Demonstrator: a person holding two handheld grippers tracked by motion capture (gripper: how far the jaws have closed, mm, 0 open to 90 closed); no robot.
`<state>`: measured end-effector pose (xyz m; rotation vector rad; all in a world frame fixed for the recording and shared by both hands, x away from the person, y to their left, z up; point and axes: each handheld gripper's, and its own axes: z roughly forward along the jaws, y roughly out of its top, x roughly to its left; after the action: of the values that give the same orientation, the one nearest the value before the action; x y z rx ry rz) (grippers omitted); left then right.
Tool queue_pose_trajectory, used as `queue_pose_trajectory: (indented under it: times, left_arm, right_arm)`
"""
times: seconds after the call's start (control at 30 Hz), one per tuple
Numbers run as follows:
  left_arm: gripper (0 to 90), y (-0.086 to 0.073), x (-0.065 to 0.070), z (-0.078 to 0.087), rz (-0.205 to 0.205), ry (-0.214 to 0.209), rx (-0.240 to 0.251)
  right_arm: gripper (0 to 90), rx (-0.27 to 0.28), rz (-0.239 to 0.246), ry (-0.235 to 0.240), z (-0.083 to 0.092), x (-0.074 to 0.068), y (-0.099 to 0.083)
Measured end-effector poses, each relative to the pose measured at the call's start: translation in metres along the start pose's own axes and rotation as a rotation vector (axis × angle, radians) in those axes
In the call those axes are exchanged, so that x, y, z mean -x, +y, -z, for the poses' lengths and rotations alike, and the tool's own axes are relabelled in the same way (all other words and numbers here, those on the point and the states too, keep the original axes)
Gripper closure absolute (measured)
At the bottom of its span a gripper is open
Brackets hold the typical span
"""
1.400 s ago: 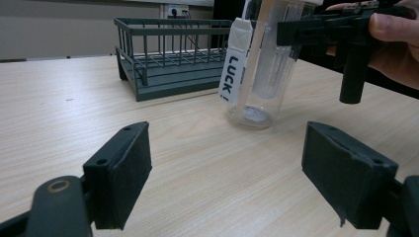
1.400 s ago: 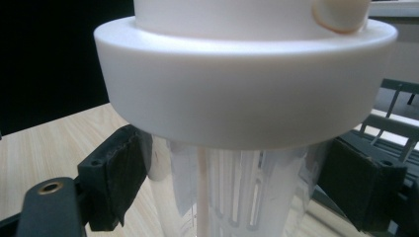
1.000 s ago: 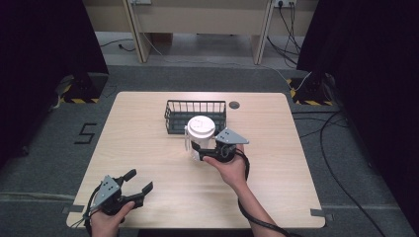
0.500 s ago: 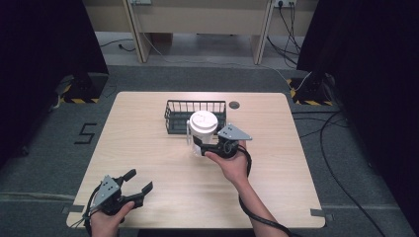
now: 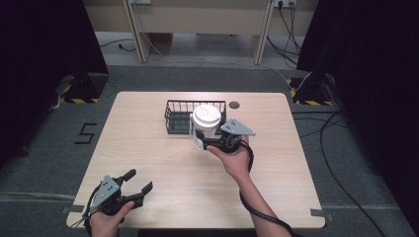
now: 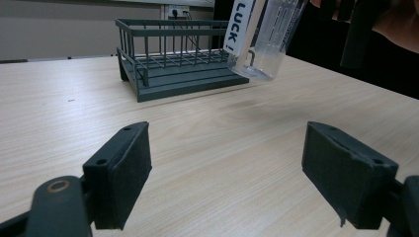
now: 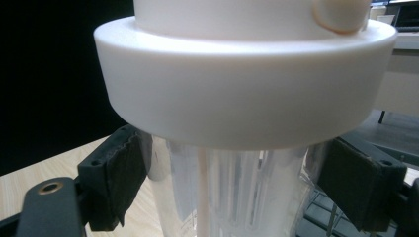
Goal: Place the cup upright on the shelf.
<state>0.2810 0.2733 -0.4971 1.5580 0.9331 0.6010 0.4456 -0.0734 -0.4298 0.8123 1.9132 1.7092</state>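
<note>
- Cup (image 5: pixel 205 126) of clear plastic with a white lid (image 5: pixel 206 117) hangs above the surface (image 5: pixel 276 168), lifted clear of the wood, just at the 6 o'clock side of the dark wire basket (image 5: pixel 184 115) in the high view.
- Right gripper (image 5: pixel 210 143) clamps the cup's clear wall just under the lid; in the right gripper view both black pads press against the wall from either side, and the lid's broad white rim (image 7: pixel 244 94) overhangs them.
- From the left gripper view the cup (image 6: pixel 264 39) tilts, its base swung toward the basket (image 6: pixel 173 54), and it casts a soft shadow on the wood beneath; a white label on its side reads "LUCK".
- Left gripper (image 5: pixel 136 185) rests low over the surface at about 7 o'clock of the table, well apart from the cup, jaws spread wide with nothing between them.
- Basket stands at the 12 o'clock part of the surface, beside a small round grommet (image 5: pixel 234 104) at its 3 o'clock side.
</note>
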Motion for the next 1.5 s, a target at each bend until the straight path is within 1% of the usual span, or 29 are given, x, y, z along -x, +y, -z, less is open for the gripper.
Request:
queue_pose_trajectory:
  times: [0.1, 0.13, 0.2, 0.37, 0.6, 0.93, 1.27, 1.3, 1.5]
  left_arm:
    - [18.6, 0.0, 0.0, 0.0, 0.0, 0.0, 0.0]
    - [18.5, 0.0, 0.0, 0.0, 0.0, 0.0, 0.0]
    - [18.5, 0.0, 0.0, 0.0, 0.001, 0.001, 0.001]
    - [18.5, 0.0, -0.001, 0.0, -0.004, 0.005, 0.003]
    - [18.6, 0.0, 0.0, 0.001, 0.002, 0.002, 0.004]
    - [18.6, 0.0, -0.001, 0.001, -0.001, 0.001, 0.004]
    - [18.6, 0.0, -0.001, 0.002, 0.003, 0.002, 0.005]
    - [18.6, 0.0, -0.001, 0.002, 0.003, 0.002, 0.005]
    - [18.6, 0.0, -0.001, 0.002, 0.002, 0.002, 0.005]
  right_arm:
    - [17.3, 0.006, -0.001, -0.005, 0.0, 0.001, 0.002]
    - [17.3, 0.007, 0.006, -0.007, -0.001, 0.003, 0.003]
    - [17.3, 0.005, -0.003, -0.009, -0.001, 0.003, 0.004]
    - [17.3, 0.008, -0.001, -0.011, -0.003, 0.005, 0.006]
    - [17.3, 0.01, -0.002, -0.017, -0.005, 0.007, 0.011]
    - [17.3, 0.016, -0.007, -0.027, -0.007, 0.011, 0.015]
    - [17.3, 0.033, -0.014, -0.04, -0.01, 0.015, 0.022]
    - [17.3, 0.034, -0.009, -0.042, -0.01, 0.015, 0.023]
    - [17.3, 0.042, -0.019, -0.049, -0.011, 0.018, 0.027]
